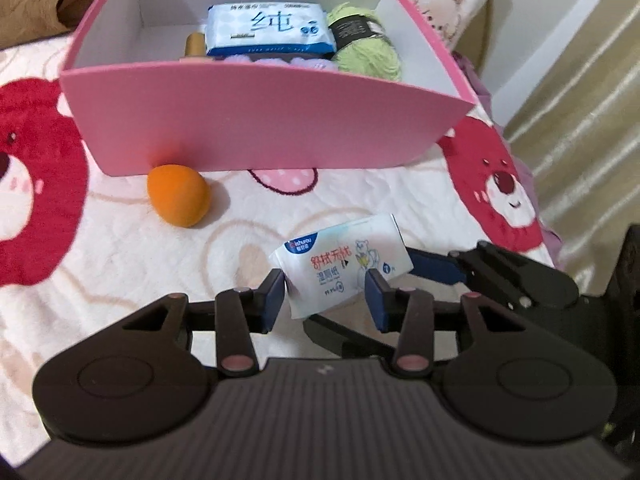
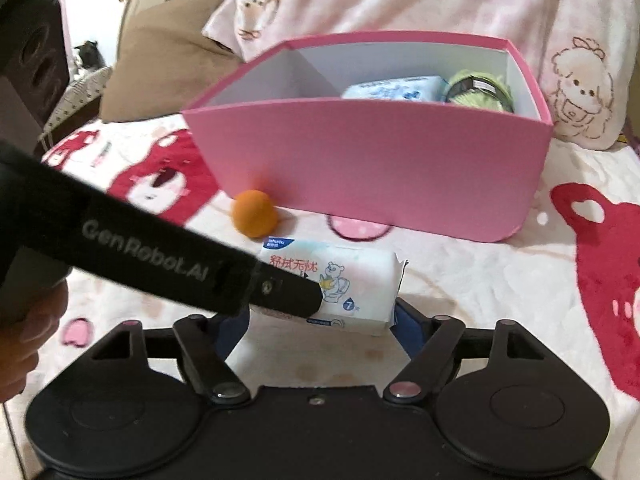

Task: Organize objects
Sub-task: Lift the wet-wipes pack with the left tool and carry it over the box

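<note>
A small white wet-wipe pack [image 1: 340,268] lies on the bear-print blanket, also in the right wrist view [image 2: 340,288]. My left gripper [image 1: 326,294] is open with its blue pads on either side of the pack. My right gripper [image 2: 316,324] is open around the pack from the other side; its finger also shows in the left wrist view [image 1: 436,268]. The left gripper's body [image 2: 160,256] crosses the right wrist view and hides the pack's left end. An orange egg-shaped sponge [image 1: 178,194] lies against the pink box [image 1: 272,128], which holds a blue wipe pack [image 1: 270,28] and green yarn [image 1: 366,46].
A brown pillow [image 2: 164,68] and a pink-white puppy-print blanket [image 2: 572,80] lie behind the box. The bed edge and a beige curtain [image 1: 580,120] are on the right in the left wrist view. A brown bottle [image 1: 195,44] stands in the box.
</note>
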A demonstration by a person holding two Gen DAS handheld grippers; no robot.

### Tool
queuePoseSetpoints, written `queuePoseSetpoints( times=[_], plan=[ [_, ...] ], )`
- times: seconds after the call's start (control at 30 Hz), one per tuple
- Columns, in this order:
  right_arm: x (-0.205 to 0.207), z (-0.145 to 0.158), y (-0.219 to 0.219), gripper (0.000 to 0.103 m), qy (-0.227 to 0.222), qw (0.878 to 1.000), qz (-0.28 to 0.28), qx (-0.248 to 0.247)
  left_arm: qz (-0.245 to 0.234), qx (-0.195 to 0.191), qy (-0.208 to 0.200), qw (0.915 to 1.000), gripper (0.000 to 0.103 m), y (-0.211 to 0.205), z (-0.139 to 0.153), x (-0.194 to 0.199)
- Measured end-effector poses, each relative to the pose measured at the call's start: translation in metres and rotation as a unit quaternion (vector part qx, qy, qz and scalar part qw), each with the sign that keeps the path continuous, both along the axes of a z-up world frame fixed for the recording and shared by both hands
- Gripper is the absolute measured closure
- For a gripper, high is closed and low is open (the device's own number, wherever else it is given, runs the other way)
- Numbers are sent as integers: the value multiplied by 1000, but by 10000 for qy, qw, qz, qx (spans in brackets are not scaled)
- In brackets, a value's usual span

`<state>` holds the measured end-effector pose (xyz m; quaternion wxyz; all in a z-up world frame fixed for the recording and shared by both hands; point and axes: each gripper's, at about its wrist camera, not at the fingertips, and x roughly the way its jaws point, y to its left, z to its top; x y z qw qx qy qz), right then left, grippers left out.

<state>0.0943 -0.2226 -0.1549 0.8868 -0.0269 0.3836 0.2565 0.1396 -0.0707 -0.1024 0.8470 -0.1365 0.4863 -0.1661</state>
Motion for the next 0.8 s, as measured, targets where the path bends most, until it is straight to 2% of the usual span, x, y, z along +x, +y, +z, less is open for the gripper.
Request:
queuePoseSetpoints(
  times=[0.2, 0.33, 0.43, 0.7, 0.8],
  plan=[
    [-18, 27, 11, 21, -207, 9998, 22, 64, -24, -257, 57, 9996, 60, 18, 26, -14],
    [-22, 48, 20, 21, -409, 9991, 57, -56, -73, -80, -202, 9997, 60, 24, 49, -18],
    [-20, 63, 28, 22, -574, 9983, 50, -127, 12, -96, -277, 9996, 60, 31, 67, -16],
    [3, 115, 39, 21, -859, 9959, 45, -278, -127, 46, -486, 9987, 60, 38, 124, 13],
    [21, 133, 40, 22, -860, 9961, -3, -178, -72, 128, -554, 9984, 60, 41, 144, 33]
  ],
)
